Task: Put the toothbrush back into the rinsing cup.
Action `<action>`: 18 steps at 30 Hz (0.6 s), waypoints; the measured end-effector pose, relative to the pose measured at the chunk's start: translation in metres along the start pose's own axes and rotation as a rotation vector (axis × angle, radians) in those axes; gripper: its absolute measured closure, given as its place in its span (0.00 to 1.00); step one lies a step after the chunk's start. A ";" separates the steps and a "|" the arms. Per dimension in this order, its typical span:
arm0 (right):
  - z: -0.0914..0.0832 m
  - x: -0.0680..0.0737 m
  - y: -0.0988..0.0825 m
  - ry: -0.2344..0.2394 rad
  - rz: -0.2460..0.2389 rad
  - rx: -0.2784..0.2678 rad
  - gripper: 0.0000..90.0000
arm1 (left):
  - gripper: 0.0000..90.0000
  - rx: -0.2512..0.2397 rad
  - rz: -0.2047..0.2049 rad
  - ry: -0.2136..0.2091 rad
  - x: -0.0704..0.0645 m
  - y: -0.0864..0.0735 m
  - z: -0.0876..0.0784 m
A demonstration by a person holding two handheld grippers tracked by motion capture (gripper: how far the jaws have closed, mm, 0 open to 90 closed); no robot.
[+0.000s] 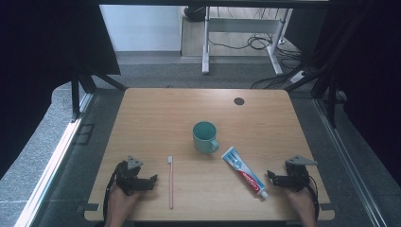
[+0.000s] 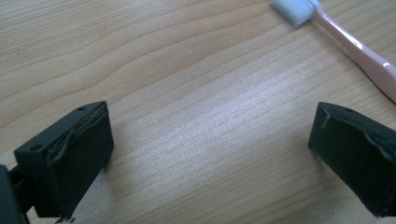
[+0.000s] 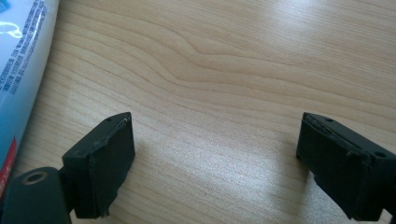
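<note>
The place looked like a lab or a recording room in an office building. A small wooden table (image 1: 189,109) stood inside a dark frame, with black curtains (image 1: 42,52) hanging at both sides. The floor (image 1: 156,71) was grey carpet. Far beyond the left gripper (image 1: 152,180) and the right gripper (image 1: 270,177) stood the white metal legs of an office desk (image 1: 206,47), and many black cables (image 1: 257,42) lay loose on the floor under it. The wall (image 1: 142,28) behind was plain and pale.
</note>
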State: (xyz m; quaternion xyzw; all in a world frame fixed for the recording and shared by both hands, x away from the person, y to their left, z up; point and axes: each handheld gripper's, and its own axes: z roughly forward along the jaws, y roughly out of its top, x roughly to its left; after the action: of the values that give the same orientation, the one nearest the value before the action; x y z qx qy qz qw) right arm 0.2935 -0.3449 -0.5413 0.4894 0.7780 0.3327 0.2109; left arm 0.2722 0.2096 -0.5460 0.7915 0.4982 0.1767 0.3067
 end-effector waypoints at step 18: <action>0.001 0.001 0.001 0.003 -0.003 0.004 0.10 | 0.00 0.001 -0.001 0.001 0.000 0.000 0.000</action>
State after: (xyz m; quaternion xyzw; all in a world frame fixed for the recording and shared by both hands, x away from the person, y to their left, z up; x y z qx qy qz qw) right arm 0.2942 -0.3435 -0.5416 0.4884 0.7797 0.3315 0.2090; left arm 0.2725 0.2092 -0.5461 0.7914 0.4989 0.1766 0.3061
